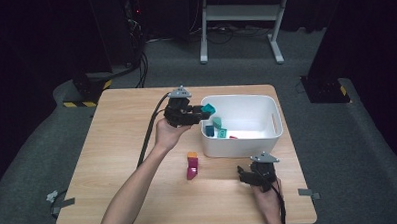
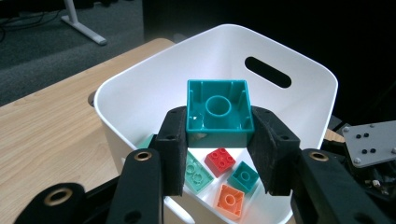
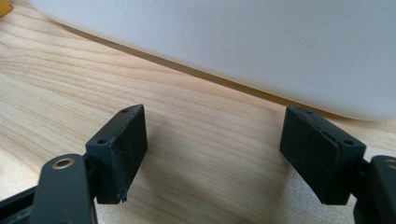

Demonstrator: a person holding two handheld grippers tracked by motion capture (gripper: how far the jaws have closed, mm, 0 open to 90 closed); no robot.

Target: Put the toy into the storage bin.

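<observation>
My left gripper (image 2: 218,140) is shut on a teal brick (image 2: 218,112), hollow underside toward the camera, held just over the near rim of the white bin (image 2: 299,70). From above, that left gripper (image 1: 202,112) and its teal brick (image 1: 209,109) sit at the left wall of the bin (image 1: 274,109). Inside the bin lie a red brick (image 2: 220,161), an orange brick (image 2: 229,199), a small teal brick (image 2: 244,176) and a mint brick (image 2: 196,171). My right gripper (image 3: 212,154) stands open over bare wood near the bin wall (image 3: 233,42); from above the right gripper (image 1: 245,176) rests at the front right.
A magenta brick (image 1: 192,169) with an orange brick (image 1: 192,155) behind it stands on the wooden table (image 1: 122,144) in front of the bin. The left gripper's cable trails across the table's left half. A white frame (image 1: 240,13) stands on the floor beyond.
</observation>
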